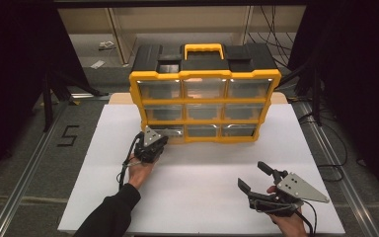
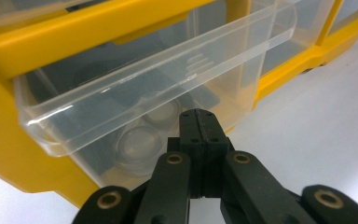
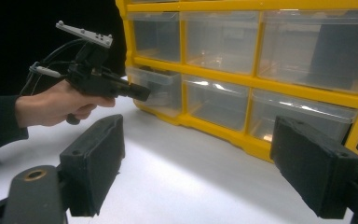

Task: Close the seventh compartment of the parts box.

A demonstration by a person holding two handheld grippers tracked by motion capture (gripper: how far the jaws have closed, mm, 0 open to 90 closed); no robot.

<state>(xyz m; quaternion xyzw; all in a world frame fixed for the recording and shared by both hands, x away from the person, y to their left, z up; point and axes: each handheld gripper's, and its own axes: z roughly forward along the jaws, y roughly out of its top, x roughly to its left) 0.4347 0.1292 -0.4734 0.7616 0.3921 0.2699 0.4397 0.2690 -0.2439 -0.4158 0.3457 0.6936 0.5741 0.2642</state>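
Our left gripper (image 2: pixel 196 122), jaws together, touches the bottom-left drawer (image 2: pixel 158 79) of the organizer (image 1: pixel 205 101). Our right gripper (image 1: pixel 256 178) hangs apart near the desk's (image 1: pixel 197 173) near right corner.

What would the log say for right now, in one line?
left gripper: shut, at bottom-left drawer | right gripper: open, over table | organizer: upright

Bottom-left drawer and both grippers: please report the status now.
Left gripper shut, at bottom-left drawer, slightly pulled out. Right gripper open, idle over table. Nothing in the way.
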